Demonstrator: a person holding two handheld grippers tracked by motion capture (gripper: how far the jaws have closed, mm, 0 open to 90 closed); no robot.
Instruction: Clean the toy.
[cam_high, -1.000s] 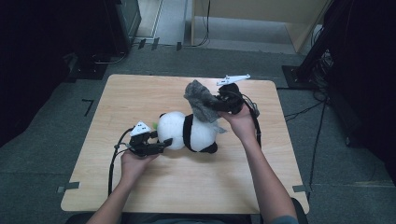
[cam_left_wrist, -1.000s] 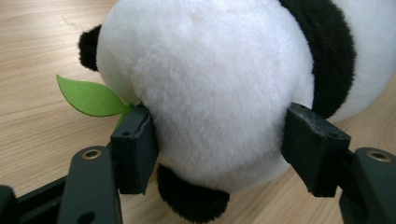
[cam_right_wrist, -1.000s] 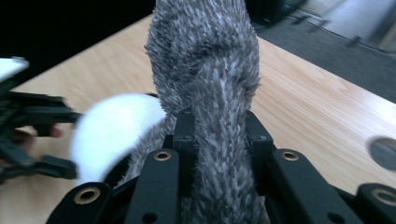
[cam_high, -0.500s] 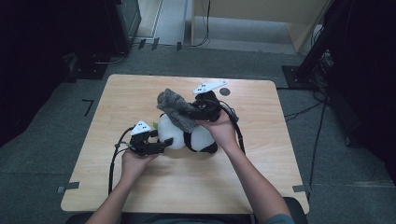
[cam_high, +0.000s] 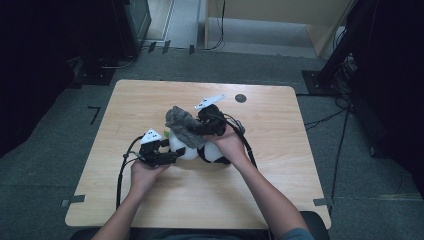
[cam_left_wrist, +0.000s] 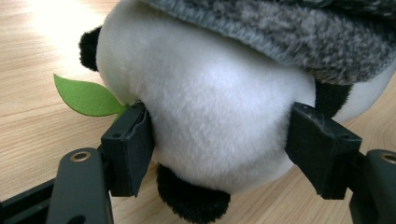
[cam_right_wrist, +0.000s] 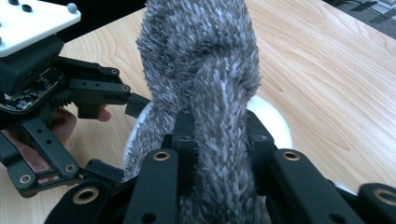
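Jaws of the left gripper (cam_left_wrist: 219, 154) squeeze the plush panda (cam_left_wrist: 205, 116) on the desk (cam_high: 150, 105), while the right gripper (cam_right_wrist: 219, 135) pinches a grey knitted hat (cam_right_wrist: 201, 56) above the panda.

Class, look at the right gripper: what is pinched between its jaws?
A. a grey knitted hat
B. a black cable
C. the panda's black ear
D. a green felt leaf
A: in the right gripper view, the right gripper is shut on the grey knitted hat, held over the plush panda.

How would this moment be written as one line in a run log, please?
left gripper: shut on panda plush | right gripper: shut on grey knit hat, over panda's head | table: wooden
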